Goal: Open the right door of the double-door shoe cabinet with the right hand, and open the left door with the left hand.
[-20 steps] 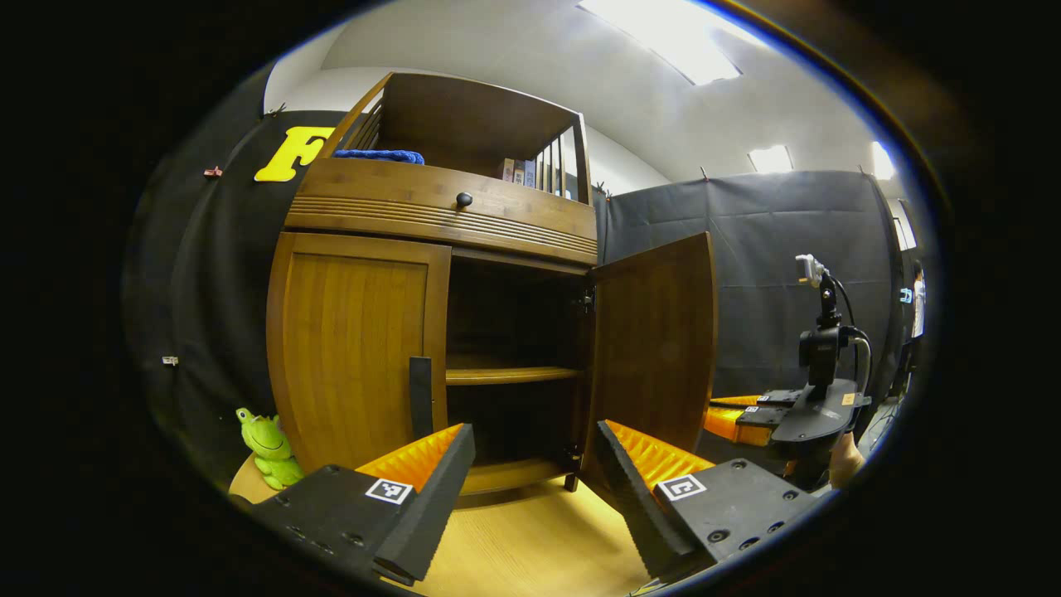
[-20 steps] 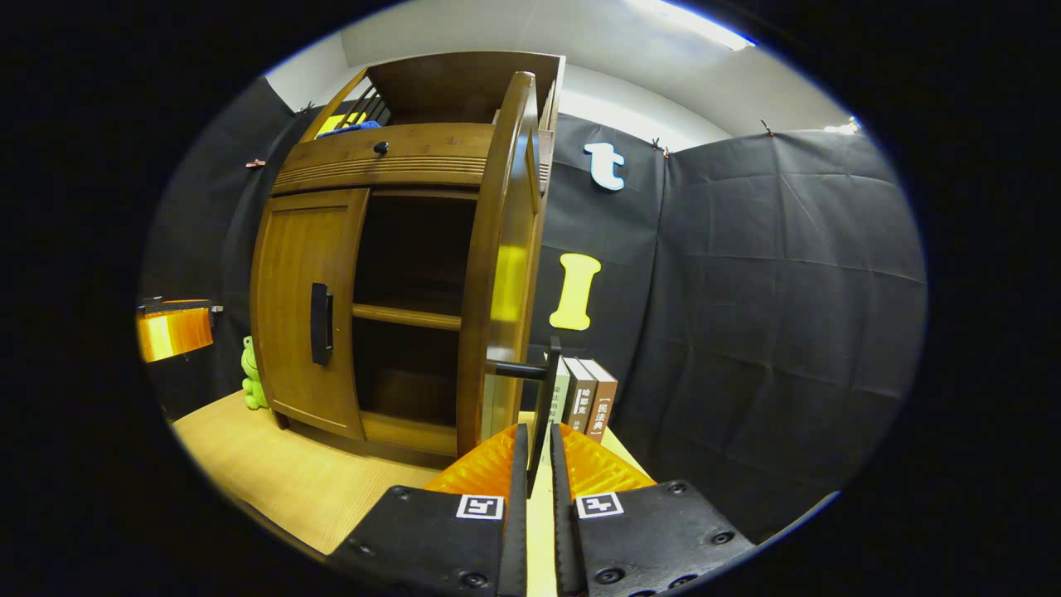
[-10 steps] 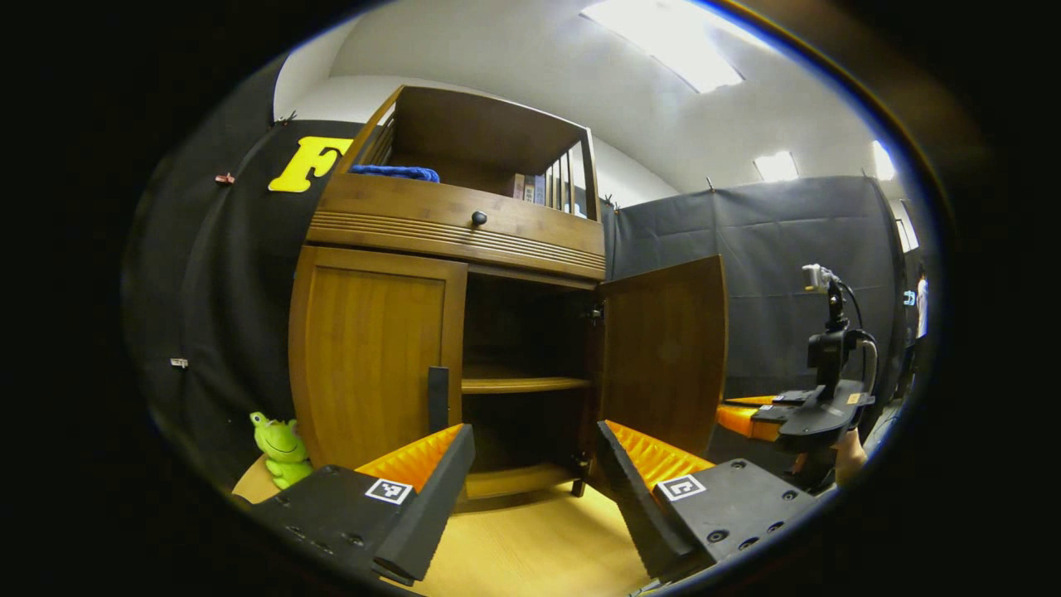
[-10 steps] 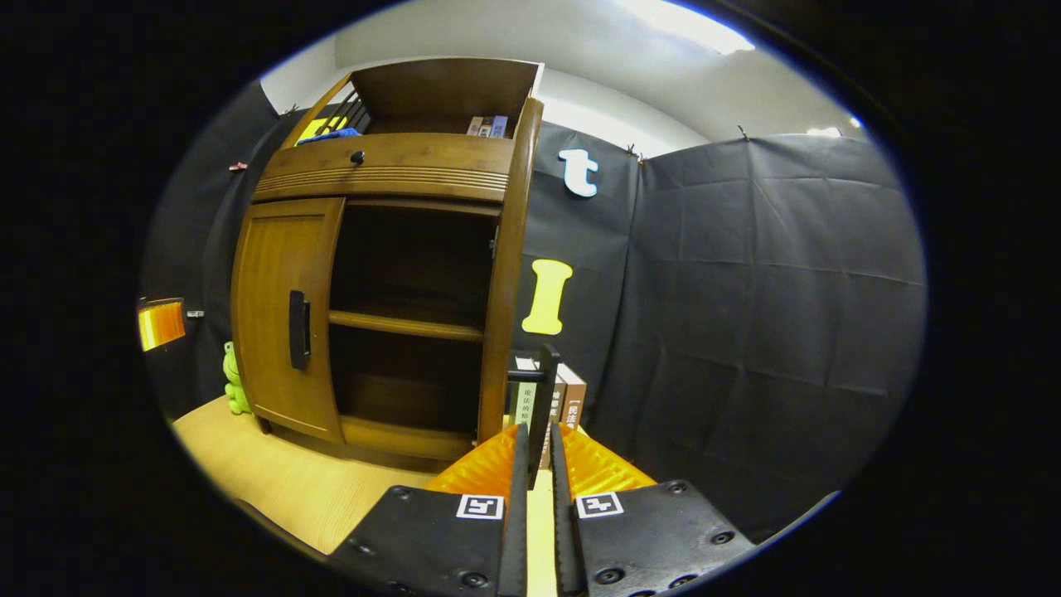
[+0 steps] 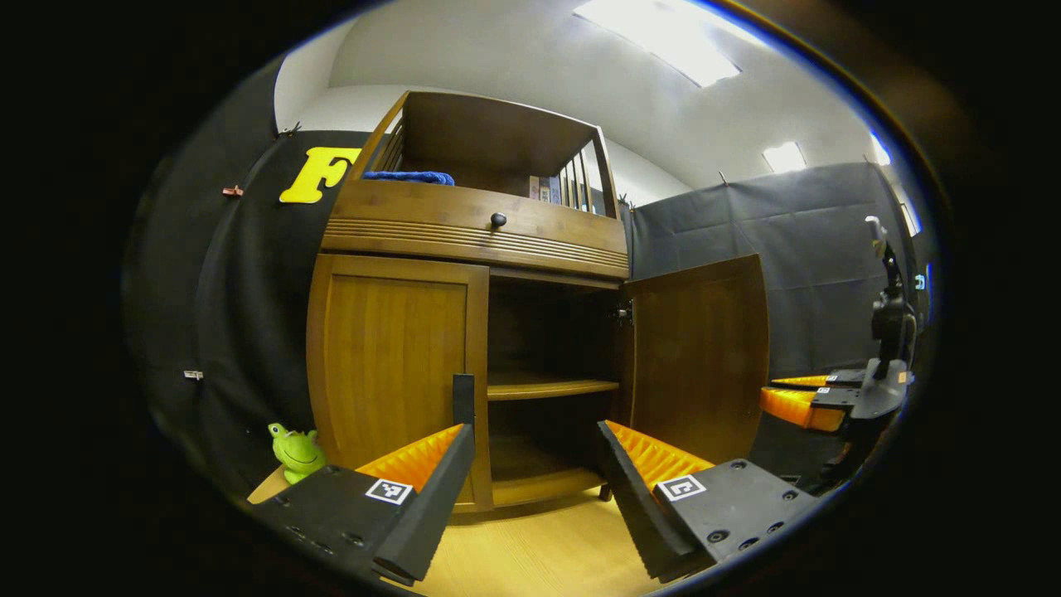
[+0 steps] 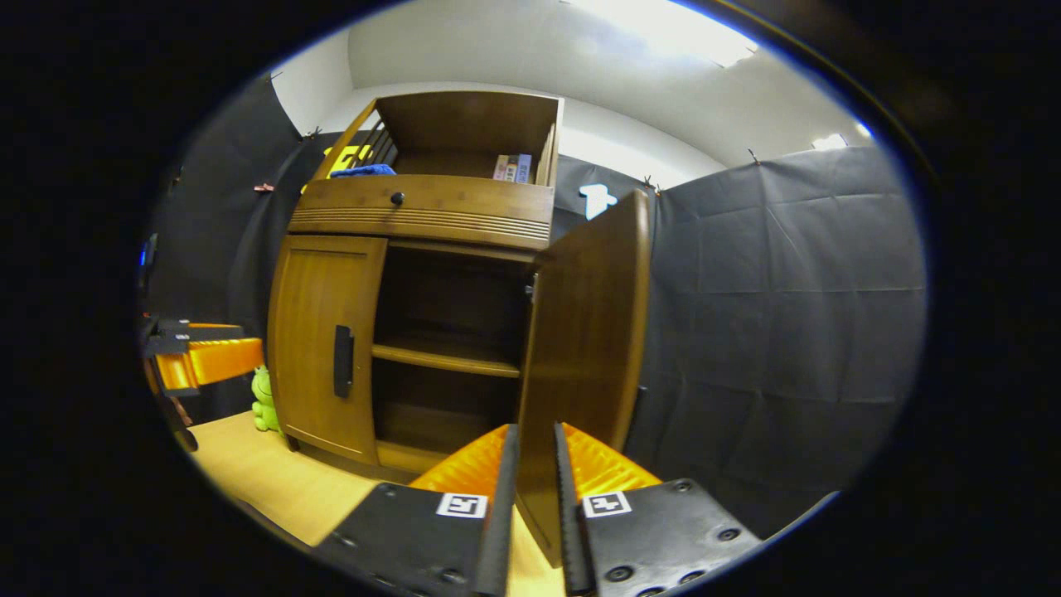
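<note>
Your right gripper point(image 6: 535, 431) has its fingers drawn in to a narrow slot, and the free edge of the right door point(image 6: 584, 332) runs down into that slot. That door's own handle is hidden from the right gripper view, so you cannot tell whether the pads are pinching the handle, pinching the door edge, or only bracketing it. The door stands swung well out from the shoe cabinet point(image 5: 472, 240), baring the inner shelf point(image 5: 551, 385). That half of the job looks done or close to it. The close-set fingers make sense as a way to steer the panel through its arc without slipping off.

Your left gripper point(image 5: 535, 435) is spread wide and has hold of nothing. It is aimed low at the cabinet front, with the left door's handle point(image 5: 462, 398) just above your left-hand finger and not between the two. The left door point(image 5: 394, 365) is shut flush. The wide spread suits an approach: it gives room to slide either side of that thin upright handle. You likely need to shift towards the handle to centre it before closing.

The green frog toy point(image 5: 297, 448) sits on the tabletop point(image 5: 539, 551) beside the cabinet's left corner. It is probably near the sweep of the left door, so open that door gently.
</note>
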The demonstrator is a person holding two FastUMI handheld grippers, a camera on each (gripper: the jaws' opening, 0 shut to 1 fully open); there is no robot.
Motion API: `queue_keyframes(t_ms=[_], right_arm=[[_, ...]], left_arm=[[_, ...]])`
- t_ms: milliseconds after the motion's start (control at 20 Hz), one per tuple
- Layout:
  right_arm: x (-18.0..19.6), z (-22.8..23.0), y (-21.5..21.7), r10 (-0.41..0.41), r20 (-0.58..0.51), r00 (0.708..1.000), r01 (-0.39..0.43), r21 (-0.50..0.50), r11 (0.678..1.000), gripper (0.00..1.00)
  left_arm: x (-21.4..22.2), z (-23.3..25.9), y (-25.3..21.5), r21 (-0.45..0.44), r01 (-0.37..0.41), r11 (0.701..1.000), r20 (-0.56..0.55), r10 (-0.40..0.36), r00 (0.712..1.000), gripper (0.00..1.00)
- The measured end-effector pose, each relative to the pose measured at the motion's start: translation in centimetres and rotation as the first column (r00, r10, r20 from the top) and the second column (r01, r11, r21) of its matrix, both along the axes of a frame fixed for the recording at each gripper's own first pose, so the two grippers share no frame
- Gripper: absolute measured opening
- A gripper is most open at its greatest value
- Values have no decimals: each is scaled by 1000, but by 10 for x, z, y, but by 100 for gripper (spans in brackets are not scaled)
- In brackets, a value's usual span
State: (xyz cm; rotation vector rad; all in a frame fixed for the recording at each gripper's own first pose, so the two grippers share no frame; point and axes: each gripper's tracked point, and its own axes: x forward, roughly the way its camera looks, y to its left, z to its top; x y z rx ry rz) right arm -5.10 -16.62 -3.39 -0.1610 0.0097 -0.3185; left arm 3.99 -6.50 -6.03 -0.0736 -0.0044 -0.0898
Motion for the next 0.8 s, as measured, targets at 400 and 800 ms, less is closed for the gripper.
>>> queue_keyframes(t_ms=[400,800], right_arm=[[16,-3,38,154,32,988,-155,55,986,98],[17,9,41,210,127,969,-222,86,971,98]], left_arm=[[88,-17,26,69,-131,989,58,127,990,92],[153,-43,60,54,-248,967,48,246,968,92]])
